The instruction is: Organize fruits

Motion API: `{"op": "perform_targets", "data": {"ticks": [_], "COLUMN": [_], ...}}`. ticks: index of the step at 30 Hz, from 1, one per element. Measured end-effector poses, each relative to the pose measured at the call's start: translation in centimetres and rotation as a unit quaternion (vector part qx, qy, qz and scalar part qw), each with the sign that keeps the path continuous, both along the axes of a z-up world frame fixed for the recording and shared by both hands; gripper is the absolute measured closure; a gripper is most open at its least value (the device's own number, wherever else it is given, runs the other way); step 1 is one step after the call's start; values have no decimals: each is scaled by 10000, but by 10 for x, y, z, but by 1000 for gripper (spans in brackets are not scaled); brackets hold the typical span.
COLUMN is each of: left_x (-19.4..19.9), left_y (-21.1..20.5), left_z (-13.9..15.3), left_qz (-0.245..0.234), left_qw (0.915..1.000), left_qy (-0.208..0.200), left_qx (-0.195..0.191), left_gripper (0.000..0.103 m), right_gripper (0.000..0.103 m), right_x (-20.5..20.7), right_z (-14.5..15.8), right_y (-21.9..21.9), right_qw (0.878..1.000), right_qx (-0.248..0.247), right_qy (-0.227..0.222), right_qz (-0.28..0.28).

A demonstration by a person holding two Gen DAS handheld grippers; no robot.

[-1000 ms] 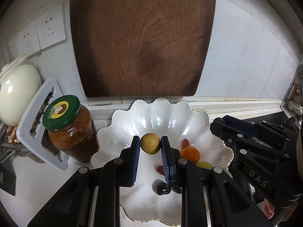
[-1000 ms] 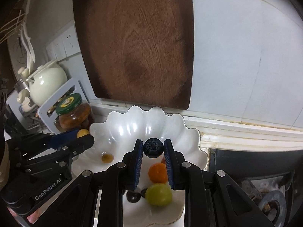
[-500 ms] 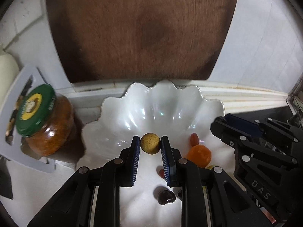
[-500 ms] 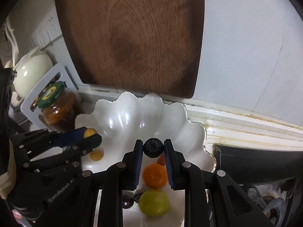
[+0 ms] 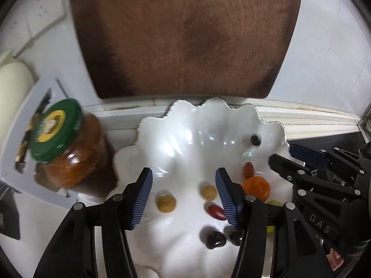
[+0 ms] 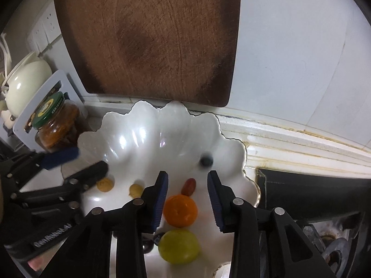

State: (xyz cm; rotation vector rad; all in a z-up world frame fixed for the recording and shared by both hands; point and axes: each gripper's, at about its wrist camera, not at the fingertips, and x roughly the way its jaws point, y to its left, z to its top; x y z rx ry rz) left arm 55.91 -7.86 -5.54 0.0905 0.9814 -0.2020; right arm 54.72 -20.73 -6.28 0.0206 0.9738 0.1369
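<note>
A white scalloped bowl [image 5: 180, 139] [image 6: 143, 134] holds several small fruits. My left gripper [image 5: 183, 185] is open over it; two tan round fruits [image 5: 165, 203] [image 5: 208, 192] lie between its fingers, also in the right wrist view [image 6: 105, 184] [image 6: 136, 189]. My right gripper [image 6: 187, 186] is open and empty above an orange fruit [image 6: 180, 210] [image 5: 256, 186], a green-yellow fruit [image 6: 179, 246] and a red oblong fruit [image 6: 189, 186] [image 5: 248, 170]. A blueberry [image 6: 206, 161] [image 5: 255, 139] lies near the bowl's right wall. Dark fruits [image 5: 215, 239] and another red one [image 5: 216, 212] sit nearer me.
A dark wooden cutting board [image 5: 185, 37] [image 6: 148, 37] leans on the white wall behind the bowl. A green-lidded jar [image 5: 67, 143] [image 6: 54, 122] stands left of the bowl by a white rack [image 6: 44, 92] and a cream teapot [image 6: 25, 81]. A black stove edge [image 6: 313, 190] lies to the right.
Both grippers have opened. The left one let go of the tan fruit, the right one let go of the blueberry; both fruits now lie in the bowl. Both grippers moved closer to the bowl.
</note>
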Motion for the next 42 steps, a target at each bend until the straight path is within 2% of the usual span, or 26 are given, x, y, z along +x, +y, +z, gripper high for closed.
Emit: {"op": "perform_targets", "data": {"ticks": [5, 10, 16, 24, 34, 42], "left_x": [-24, -49, -79, -134, -215, -279], "left_y": [15, 30, 45, 51, 50, 47], "left_z": [18, 37, 59, 80, 99, 107], "left_qz": [251, 499, 534, 494, 524, 529], "left_qw": [9986, 9938, 9858, 9789, 9693, 9685], "left_qy": [-444, -951, -1543, -1969, -2395, -2432], "left_qx": [142, 271, 400, 245, 170, 28], "left_gripper": [30, 21, 13, 6, 4, 4], "right_gripper": [51, 40, 25, 20, 20, 20], "right_x": [-20, -48, -90, -145, -216, -280], "right_z": [11, 26, 49, 77, 98, 106], "right_y": [-5, -5, -5, -1, -6, -9], "right_qw": [9994, 9969, 9895, 9804, 9688, 9641], "right_qx": [-58, -116, -79, -124, -188, -243], "right_qy": [-287, -706, -1257, -1771, -2292, -2506], "right_qz": [-166, -338, -707, -859, -927, -847]}}
